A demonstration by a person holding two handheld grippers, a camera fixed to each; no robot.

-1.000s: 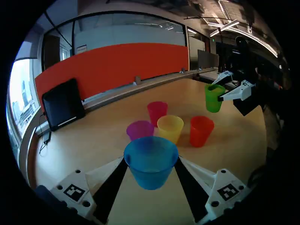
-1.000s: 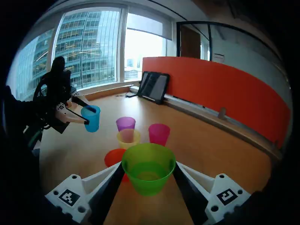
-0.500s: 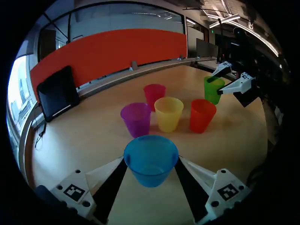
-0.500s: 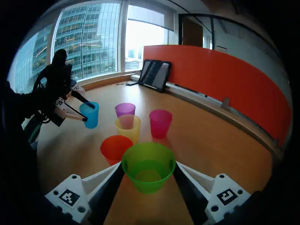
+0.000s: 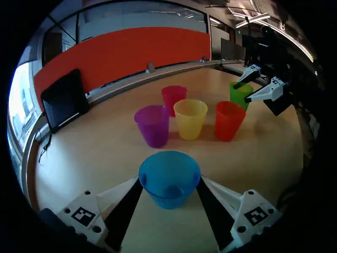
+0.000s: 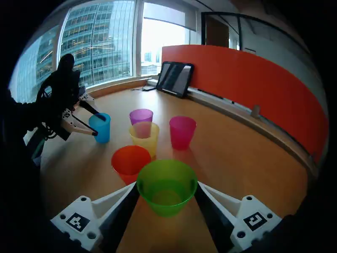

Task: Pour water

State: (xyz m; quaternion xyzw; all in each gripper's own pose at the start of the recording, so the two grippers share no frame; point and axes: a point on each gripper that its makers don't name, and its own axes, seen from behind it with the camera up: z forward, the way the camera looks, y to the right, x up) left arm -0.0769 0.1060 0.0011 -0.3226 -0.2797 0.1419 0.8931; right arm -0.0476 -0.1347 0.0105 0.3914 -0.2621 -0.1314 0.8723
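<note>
Left gripper: your left gripper (image 5: pixel 169 187) has both fingers pressed on the blue cup (image 5: pixel 169 177), which is upright with its mouth open to the camera.
Right gripper: your right gripper (image 6: pixel 167 194) pinches the green cup (image 6: pixel 167 184) the same way, also upright.
Water: how much is in either held cup is hard to judge (both bottoms look dim).
Table cups: the purple cup (image 5: pixel 152 125), yellow cup (image 5: pixel 190 119) and red cup (image 5: pixel 228 120) stand in a close row on the wooden table (image 5: pixel 92 147), with the pink cup (image 5: pixel 173 98) just behind.
Layout: that cluster sits between your two held cups.
Background: a dark tablet (image 5: pixel 63 103) leans near the orange partition (image 5: pixel 126 50).
</note>
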